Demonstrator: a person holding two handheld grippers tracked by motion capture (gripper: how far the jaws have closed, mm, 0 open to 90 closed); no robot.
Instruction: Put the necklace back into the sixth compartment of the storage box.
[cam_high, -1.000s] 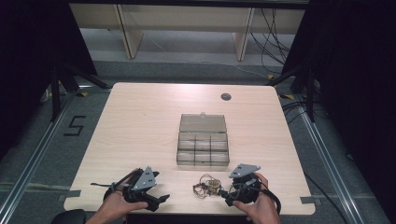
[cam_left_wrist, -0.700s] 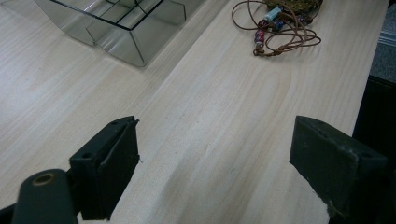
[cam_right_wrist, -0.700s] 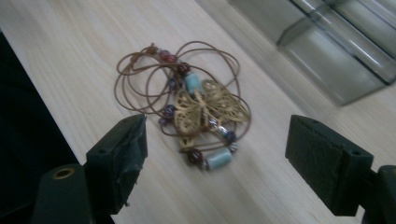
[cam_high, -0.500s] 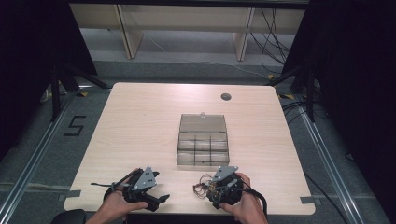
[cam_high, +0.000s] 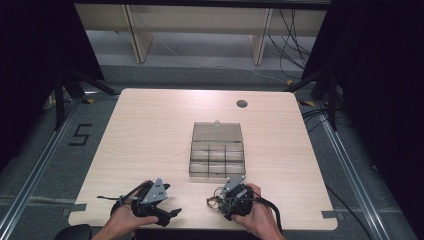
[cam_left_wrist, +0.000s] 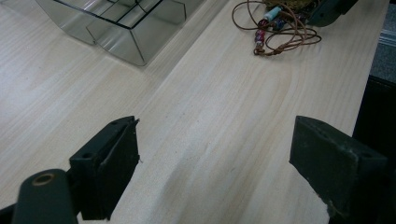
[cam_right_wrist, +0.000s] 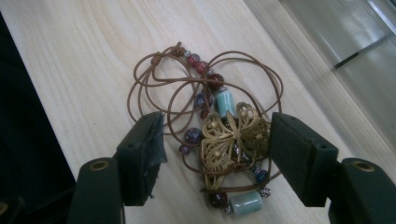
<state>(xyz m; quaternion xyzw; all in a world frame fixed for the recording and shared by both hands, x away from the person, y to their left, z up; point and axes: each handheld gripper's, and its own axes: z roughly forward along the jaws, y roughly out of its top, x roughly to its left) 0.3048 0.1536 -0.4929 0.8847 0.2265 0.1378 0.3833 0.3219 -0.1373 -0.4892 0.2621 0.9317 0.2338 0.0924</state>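
Right gripper view: necklace (cam_right_wrist: 224, 135) lies between the closing right gripper (cam_right_wrist: 215, 151) jaws.

The counter (cam_right_wrist: 93, 56) is pale, matt wood grain. The necklace (cam_right_wrist: 224, 135) joins thin brown leather cord, glossy glass beads and a filigree brass butterfly. The compartment box (cam_high: 217, 152) is clear, glossy plastic.

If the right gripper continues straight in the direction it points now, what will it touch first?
Most likely the necklace: its gold butterfly pendant lies between the jaws of the right gripper, which have just been closing but do not yet press on it. Directly under it is the table.
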